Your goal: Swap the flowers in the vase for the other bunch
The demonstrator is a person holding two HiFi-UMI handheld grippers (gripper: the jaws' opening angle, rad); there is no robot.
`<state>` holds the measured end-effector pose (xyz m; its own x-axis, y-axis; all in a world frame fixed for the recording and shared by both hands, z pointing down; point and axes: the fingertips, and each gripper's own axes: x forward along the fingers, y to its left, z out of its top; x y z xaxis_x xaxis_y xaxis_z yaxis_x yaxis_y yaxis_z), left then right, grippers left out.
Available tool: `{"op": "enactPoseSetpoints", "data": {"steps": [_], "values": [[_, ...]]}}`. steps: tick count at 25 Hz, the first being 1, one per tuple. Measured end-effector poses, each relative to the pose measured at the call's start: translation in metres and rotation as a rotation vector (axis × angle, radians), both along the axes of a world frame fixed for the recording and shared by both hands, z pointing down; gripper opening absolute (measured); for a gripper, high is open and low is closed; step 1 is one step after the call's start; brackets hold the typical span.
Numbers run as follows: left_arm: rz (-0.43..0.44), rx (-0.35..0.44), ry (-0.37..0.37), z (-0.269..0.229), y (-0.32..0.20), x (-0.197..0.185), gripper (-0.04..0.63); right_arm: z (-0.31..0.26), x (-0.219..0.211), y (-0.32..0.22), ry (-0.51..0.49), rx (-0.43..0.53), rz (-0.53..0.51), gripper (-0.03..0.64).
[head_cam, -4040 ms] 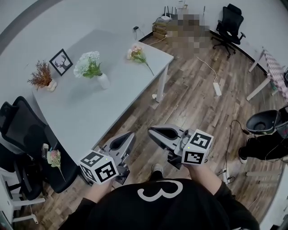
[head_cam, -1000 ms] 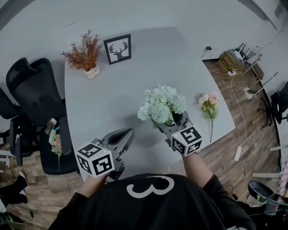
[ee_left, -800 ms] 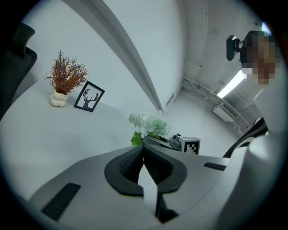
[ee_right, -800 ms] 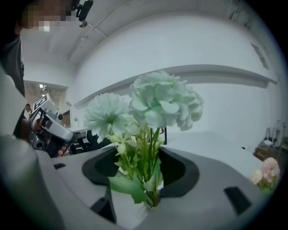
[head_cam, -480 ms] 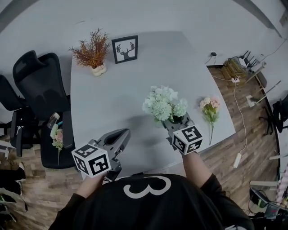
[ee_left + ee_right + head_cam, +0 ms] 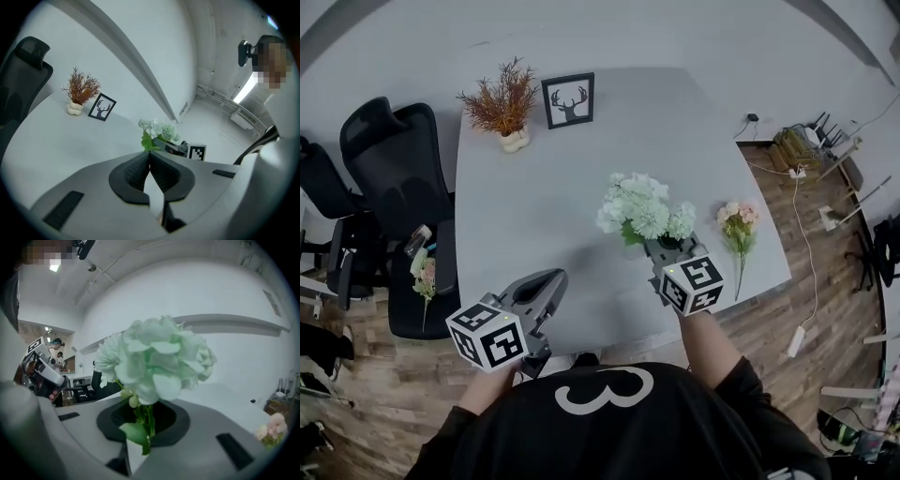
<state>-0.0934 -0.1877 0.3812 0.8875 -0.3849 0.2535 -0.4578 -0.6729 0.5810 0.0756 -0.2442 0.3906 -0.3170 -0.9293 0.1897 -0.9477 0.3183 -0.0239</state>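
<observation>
A white and pale-green flower bunch [image 6: 642, 214] stands near the front of the grey table [image 6: 534, 187]. Its vase is hidden under the blooms and my right gripper [image 6: 661, 246]. In the right gripper view the green stems [image 6: 145, 420] run down between the pads of that gripper [image 6: 143, 417]. The jaws are closing and pinch the stems just below the blooms [image 6: 157, 359]. The pink bunch [image 6: 737, 223] lies flat on the table to the right, also seen low at the right edge [image 6: 271, 428]. My left gripper [image 6: 553, 278] hovers over the table's front edge, shut and empty [image 6: 149, 154].
A framed deer picture [image 6: 568, 99] and a dried rust-coloured plant in a white pot [image 6: 500, 101] stand at the table's far side. Black office chairs [image 6: 394, 169] crowd the left, one carrying a small pink flower [image 6: 422, 277]. Wooden floor with cables lies to the right.
The person has walked up to the table. Over the last second the right gripper's jaws have narrowed around the white bunch's stems. The left gripper drifted slightly.
</observation>
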Motion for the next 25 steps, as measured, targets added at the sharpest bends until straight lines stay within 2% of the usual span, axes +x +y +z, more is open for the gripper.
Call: {"op": "enactPoseSetpoints", "data": {"steps": [7, 17, 21, 25], "values": [[-0.035, 0.014, 0.011, -0.009, 0.014, -0.003, 0.011, -0.045, 0.0, 0.005, -0.005, 0.093, -0.027, 0.055], [-0.082, 0.051, 0.023, -0.024, 0.038, -0.009, 0.011, -0.123, -0.006, 0.041, -0.033, 0.253, -0.075, 0.052], [-0.096, 0.059, 0.021, -0.026, 0.045, -0.017, 0.012, -0.144, -0.023, 0.049, -0.059, 0.284, -0.115, 0.052], [-0.119, 0.067, 0.016, -0.032, 0.052, -0.019, 0.011, -0.152, -0.04, 0.06, -0.114, 0.274, -0.182, 0.052]]}}
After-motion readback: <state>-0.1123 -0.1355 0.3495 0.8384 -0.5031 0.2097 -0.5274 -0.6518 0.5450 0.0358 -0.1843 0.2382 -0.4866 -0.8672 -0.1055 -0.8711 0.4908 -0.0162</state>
